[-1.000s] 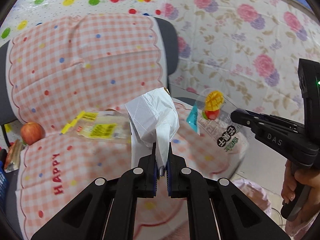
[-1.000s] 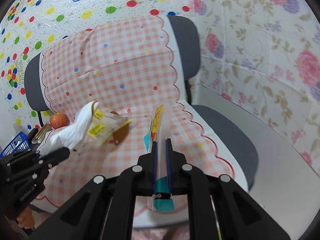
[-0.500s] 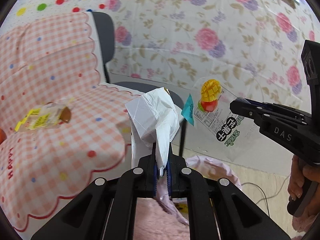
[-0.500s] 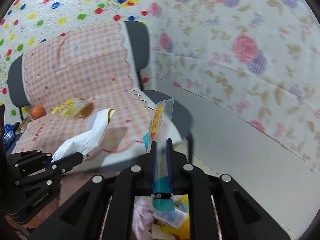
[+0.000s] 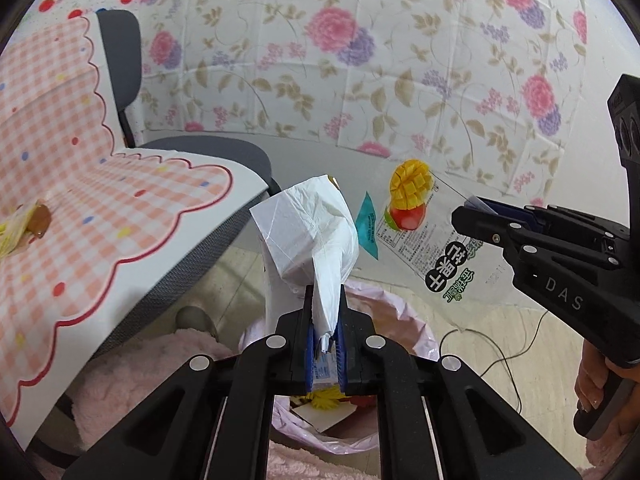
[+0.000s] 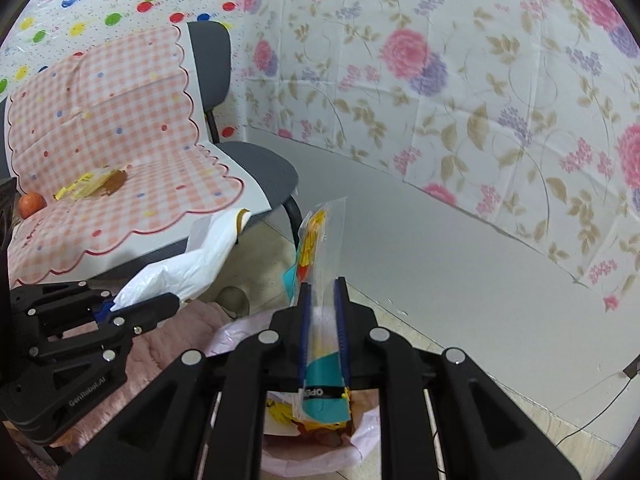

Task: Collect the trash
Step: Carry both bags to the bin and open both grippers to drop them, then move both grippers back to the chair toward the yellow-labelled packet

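My left gripper [image 5: 323, 300] grips a crumpled white plastic bag [image 5: 308, 232] that stands up from its pads; the jaws are easing open with the bag still pinched. My right gripper [image 6: 322, 288] is shut on a clear mango snack wrapper [image 6: 320, 236] with a teal end. Both hang over a bin with a pink liner [image 5: 400, 312] that holds yellow and white scraps. In the right wrist view the left gripper [image 6: 160, 300] and its white bag [image 6: 200, 260] sit to the left, above the bin [image 6: 360, 440]. The left wrist view has the right gripper [image 5: 472, 216] and wrapper [image 5: 424, 240] at right.
A grey chair under a pink checked cloth [image 6: 120, 120] stands at left, carrying a yellow snack wrapper [image 6: 92, 184] and an apple [image 6: 32, 204]. A fluffy pink rug [image 6: 180, 328] lies beside the bin. Floral sheeting covers the wall behind. A black cable [image 5: 520, 352] runs across the floor.
Both grippers have swung right, away from the chair seat, and dropped to hang over the pink-lined bin, each still carrying its piece of trash.
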Demonstrator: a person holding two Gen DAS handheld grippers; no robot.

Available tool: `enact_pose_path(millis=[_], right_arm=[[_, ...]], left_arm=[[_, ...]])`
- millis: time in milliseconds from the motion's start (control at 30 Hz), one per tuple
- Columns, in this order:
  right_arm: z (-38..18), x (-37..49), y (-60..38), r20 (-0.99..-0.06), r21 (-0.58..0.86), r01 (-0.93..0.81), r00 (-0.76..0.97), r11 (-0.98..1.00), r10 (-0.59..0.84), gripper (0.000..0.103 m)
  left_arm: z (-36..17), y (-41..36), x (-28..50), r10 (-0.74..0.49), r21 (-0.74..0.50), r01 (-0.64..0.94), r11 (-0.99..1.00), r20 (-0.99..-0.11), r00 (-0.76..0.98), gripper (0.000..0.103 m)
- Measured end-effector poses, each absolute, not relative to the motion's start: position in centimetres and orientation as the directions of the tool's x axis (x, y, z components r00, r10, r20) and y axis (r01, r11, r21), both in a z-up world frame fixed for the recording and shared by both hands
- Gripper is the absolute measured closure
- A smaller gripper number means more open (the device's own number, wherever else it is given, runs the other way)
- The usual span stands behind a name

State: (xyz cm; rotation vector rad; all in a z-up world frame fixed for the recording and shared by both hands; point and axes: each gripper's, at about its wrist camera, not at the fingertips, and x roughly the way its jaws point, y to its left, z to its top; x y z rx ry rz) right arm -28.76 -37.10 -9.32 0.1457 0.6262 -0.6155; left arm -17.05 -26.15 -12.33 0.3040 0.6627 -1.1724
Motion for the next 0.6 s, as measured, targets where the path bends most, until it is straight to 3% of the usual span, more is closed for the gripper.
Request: enact_pose_path(millis=[167,300,400,533,600], right_arm=[[-11.1,-28.7,-38.4,-0.627,-0.037,0.589,0.615,0.807,-0.478,0.088],[-12.7,-28.2,-39.4,-0.661,-0.013,0.594,0.599,0.805,-0.453,0.085],[-14.0,-27.8,-39.9,-0.689,0.001,0.595,0.583,0.804,-0.431,0.08],[-14.9,-27.7,-40.4,-0.714,0.015,0.601,0.566,0.799,-0.412,0.067],[-14.4,-27.9,-40.6,-0.709,0.015,0.609,0.566,0.793,-0.421,0.067]], left_arm=[[-13.2,-27.6,-17.1,-0.724,-0.104,0.924,0.367,-0.656,0.214,0.086],[-13.7,-28.2,-16.6,-0.706,-0.115,0.919,0.377,-0.679,0.205,0.06],[-13.7,-28.0,-16.1,-0.708,-0.132,0.915,0.383,-0.677,0.199,0.049],[-12.9,-26.7,-14.9,-0.718,-0.154,0.894,0.422,-0.659,0.225,0.043],[-12.1,-25.9,-14.4,-0.717,-0.149,0.879,0.452,-0.647,0.259,0.043]])
